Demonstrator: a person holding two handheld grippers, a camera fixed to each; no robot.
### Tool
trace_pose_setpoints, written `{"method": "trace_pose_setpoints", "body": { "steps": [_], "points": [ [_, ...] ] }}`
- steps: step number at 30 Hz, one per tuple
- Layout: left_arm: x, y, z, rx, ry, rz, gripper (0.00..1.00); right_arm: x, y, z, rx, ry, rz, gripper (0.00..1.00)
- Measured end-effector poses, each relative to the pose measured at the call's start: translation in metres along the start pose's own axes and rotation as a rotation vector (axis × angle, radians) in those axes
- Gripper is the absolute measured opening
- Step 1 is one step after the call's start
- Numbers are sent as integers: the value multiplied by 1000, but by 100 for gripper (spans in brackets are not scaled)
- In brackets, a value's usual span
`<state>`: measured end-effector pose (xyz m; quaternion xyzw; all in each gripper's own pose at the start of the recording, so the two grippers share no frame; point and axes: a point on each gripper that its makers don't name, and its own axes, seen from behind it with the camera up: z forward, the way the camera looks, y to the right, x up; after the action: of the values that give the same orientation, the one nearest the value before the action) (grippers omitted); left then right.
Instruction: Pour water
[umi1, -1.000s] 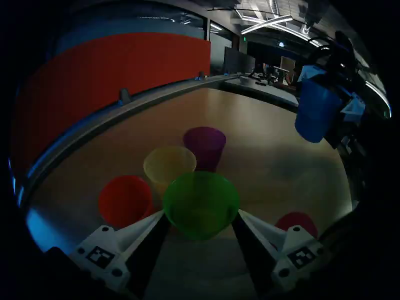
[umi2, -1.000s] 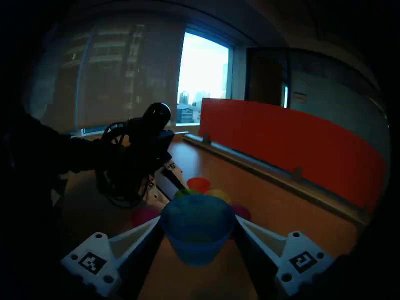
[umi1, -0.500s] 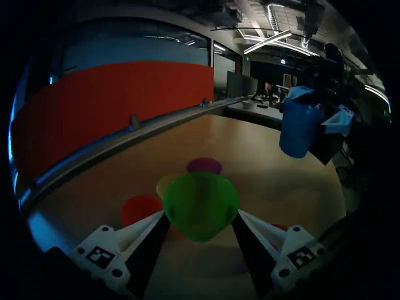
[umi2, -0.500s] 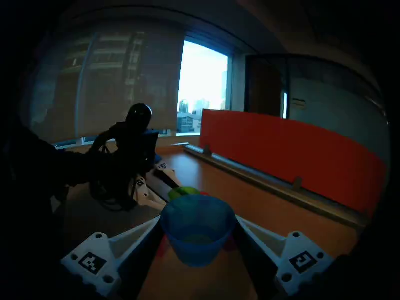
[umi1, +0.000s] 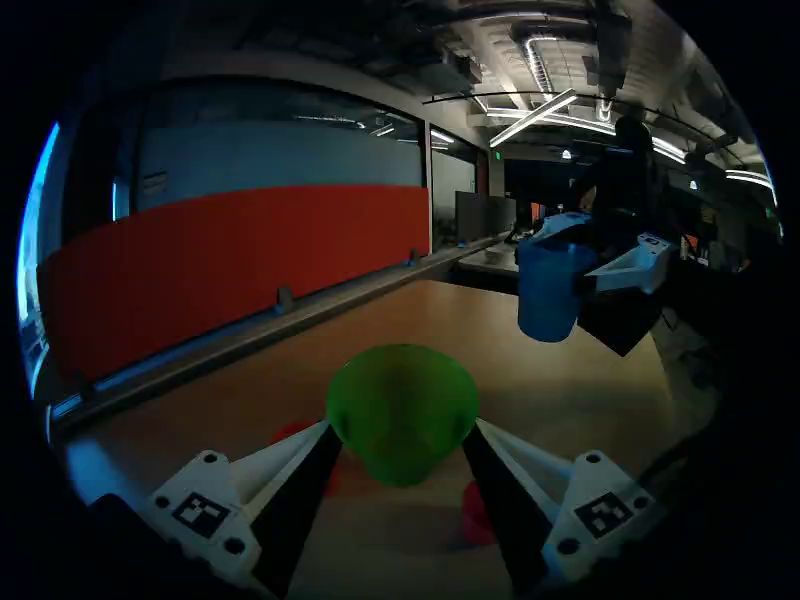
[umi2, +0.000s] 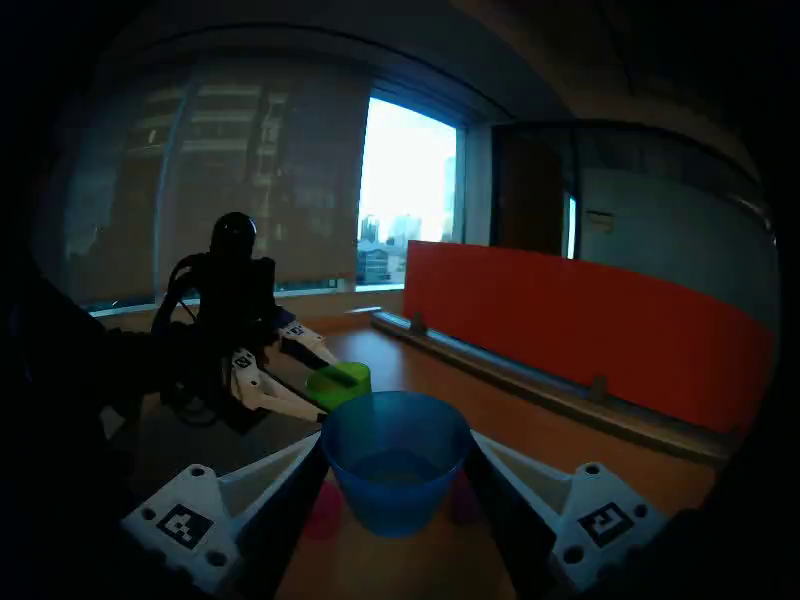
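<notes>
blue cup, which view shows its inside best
The right gripper view: the blue cup is close, open top toward the camera, held in the right gripper. The left gripper view shows the blue cup farther off, from the side, inside hidden.

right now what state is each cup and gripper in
green cup: upright, gripped, held above the table
blue cup: upright, gripped, some liquid low inside, not tipped
left gripper: shut on the green cup
right gripper: shut on the blue cup
red cup: on the table, mostly hidden
</notes>
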<state>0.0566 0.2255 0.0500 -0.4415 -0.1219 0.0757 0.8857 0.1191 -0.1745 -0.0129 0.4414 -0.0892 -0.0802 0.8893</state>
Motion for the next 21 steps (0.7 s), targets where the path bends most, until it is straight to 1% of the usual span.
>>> {"method": "trace_pose_setpoints", "body": {
  "steps": [6, 12, 21],
  "points": [
    [15, 8, -20, 7, 56, 8, 83, 10, -7, 2, 7, 10, -10, 91],
    [22, 16, -34, 8, 86, 7, 84, 18, -17, 4, 17, 15, -18, 91],
    [28, 25, -53, 6, 126, -10, 84, 29, -25, 12, 28, 41, -1, 92]
  ]
}}
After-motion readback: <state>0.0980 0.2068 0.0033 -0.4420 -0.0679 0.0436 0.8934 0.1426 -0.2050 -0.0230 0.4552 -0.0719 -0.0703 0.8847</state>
